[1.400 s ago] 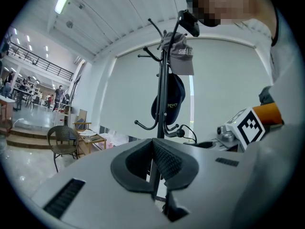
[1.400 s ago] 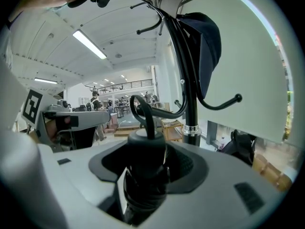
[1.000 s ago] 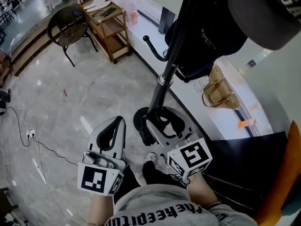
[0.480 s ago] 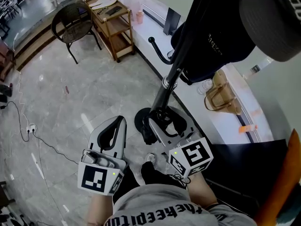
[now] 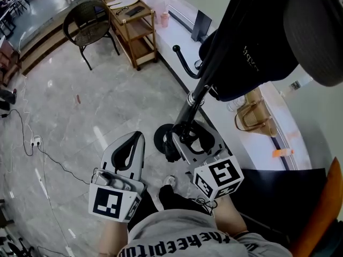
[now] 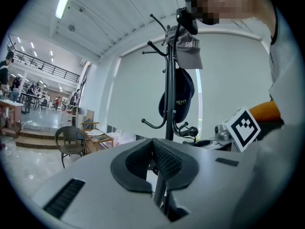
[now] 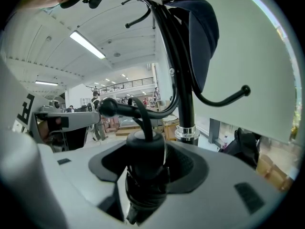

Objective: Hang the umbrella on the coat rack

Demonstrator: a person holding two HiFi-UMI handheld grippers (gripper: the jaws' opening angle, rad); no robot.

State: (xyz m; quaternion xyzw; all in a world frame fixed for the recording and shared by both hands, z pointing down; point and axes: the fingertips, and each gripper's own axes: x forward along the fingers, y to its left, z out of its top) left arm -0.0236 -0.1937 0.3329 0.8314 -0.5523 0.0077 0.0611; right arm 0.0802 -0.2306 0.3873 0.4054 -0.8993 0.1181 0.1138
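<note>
Brightly lit from a ceiling strip light [image 6: 66, 1] at eleven o'clock; glares off the floor [image 5: 99, 138]; bends and darkens toward edges.

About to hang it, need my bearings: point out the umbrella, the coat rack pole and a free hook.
umbrella [image 7: 145, 168], right gripper view, its black folded body.
coat rack pole [image 7: 186, 106], right gripper view, shaft above the silver collar.
free hook [image 7: 245, 90], right gripper view, its ball tip.

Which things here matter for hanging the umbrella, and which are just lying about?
For the job: umbrella in the right claw; coat rack; its free hook.
Just about: wicker chair; wooden cart; straw bag; floor cable; grey cap on the rack.
</note>
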